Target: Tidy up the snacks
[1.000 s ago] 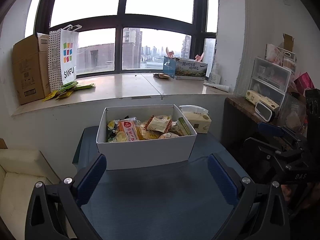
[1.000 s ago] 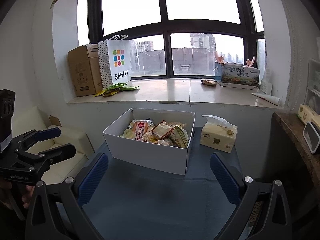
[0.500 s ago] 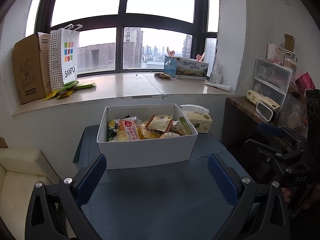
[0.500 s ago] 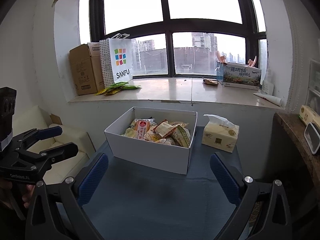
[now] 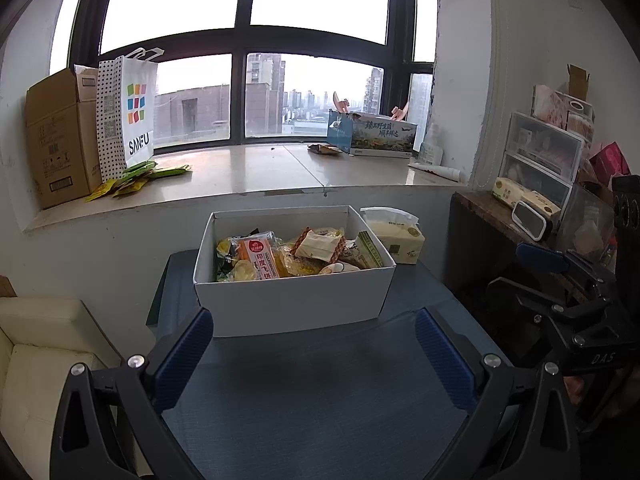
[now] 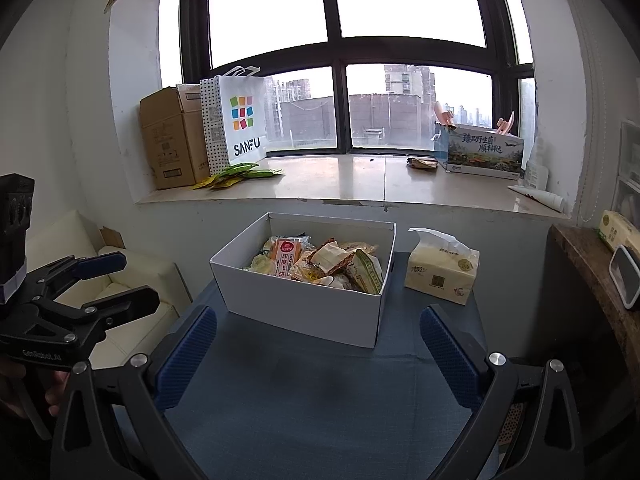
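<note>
White card box (image 5: 294, 306) sits mid-counter (image 5: 320, 400), and over the last second it has barely shifted in my views; I have only drifted a touch, so nothing about the snacks (image 5: 296, 254) has changed. They lie heaped inside the box, packets overlapping: an orange-labelled one toward its left, a green striped one at its right. Both my left claw (image 5: 312, 356) and right claw (image 6: 318, 354) hang wide apart, empty, in front of the box.

Black skeletal frames with triangular cut-outs and silver screw heads on both the left gripper (image 5: 312, 356) and the right gripper (image 6: 320, 356). Blue ribbed pads (image 6: 186, 356) lining the fingers. White lettering on each frame's side, seen from the other camera.
</note>
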Demonstrator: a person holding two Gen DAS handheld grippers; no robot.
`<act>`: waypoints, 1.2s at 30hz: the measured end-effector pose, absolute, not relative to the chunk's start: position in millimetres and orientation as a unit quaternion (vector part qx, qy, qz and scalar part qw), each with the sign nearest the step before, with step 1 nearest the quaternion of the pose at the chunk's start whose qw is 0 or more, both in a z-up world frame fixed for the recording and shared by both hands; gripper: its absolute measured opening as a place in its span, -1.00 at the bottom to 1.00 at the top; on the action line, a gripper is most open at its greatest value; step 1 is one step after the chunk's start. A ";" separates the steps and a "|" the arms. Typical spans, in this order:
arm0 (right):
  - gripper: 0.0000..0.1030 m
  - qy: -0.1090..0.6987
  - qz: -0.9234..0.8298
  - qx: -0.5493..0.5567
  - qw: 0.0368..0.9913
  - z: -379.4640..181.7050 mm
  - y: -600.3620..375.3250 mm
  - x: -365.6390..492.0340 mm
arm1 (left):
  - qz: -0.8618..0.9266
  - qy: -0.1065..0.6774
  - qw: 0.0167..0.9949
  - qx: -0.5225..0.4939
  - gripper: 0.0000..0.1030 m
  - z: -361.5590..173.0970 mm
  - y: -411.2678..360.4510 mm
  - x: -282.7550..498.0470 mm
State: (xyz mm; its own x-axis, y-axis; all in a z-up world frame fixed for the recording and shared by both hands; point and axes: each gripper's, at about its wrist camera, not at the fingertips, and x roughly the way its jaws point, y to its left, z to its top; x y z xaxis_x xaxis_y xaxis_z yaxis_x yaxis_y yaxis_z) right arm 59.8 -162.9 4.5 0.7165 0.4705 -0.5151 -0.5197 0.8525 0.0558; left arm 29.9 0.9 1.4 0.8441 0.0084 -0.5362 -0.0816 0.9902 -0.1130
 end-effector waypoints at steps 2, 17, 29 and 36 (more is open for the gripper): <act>1.00 0.264 0.268 -0.047 0.925 4.3 -162.3 59.7 | 0.024 0.278 0.958 -0.065 1.00 1.6 1.0 30.0; 1.00 0.265 0.271 -0.048 0.924 3.4 -160.8 58.4 | 0.024 0.278 0.958 -0.064 1.00 1.8 0.6 30.3; 1.00 0.266 0.274 -0.049 0.923 2.8 -159.8 58.9 | 0.024 0.280 0.958 -0.063 1.00 2.2 1.2 30.7; 1.00 0.266 0.275 -0.049 0.923 2.8 -160.0 58.3 | 0.025 0.280 0.958 -0.062 1.00 1.9 1.0 30.5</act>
